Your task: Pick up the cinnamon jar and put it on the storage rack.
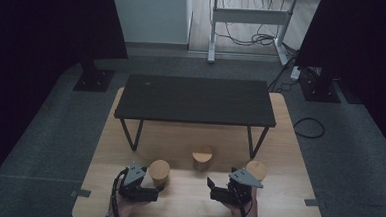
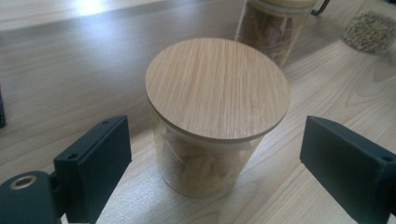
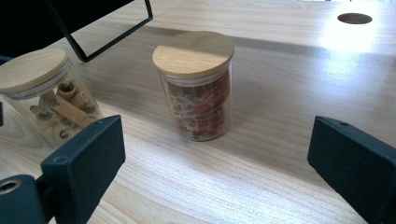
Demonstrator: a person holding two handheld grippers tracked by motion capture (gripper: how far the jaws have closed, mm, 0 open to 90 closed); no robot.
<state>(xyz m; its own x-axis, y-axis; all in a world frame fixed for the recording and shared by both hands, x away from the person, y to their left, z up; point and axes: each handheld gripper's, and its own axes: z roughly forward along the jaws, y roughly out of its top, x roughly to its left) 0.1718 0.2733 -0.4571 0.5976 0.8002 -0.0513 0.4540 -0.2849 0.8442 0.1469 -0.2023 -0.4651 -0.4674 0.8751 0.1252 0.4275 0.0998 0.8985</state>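
- While the left gripper (image 2: 215,158) is held wide open and empty, the pale-filled jar (image 2: 217,116) is seen upright between its jaws, untouched.
- Beside that jar, the red-filled jar (image 3: 198,86) is faced by the equally open, empty right gripper (image 3: 219,163).

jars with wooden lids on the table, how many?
3. Left jar at the left gripper, its fingers open; middle jar before the black shelf; right jar beside the right gripper.

Far jar (image 2: 273,25) top cut off
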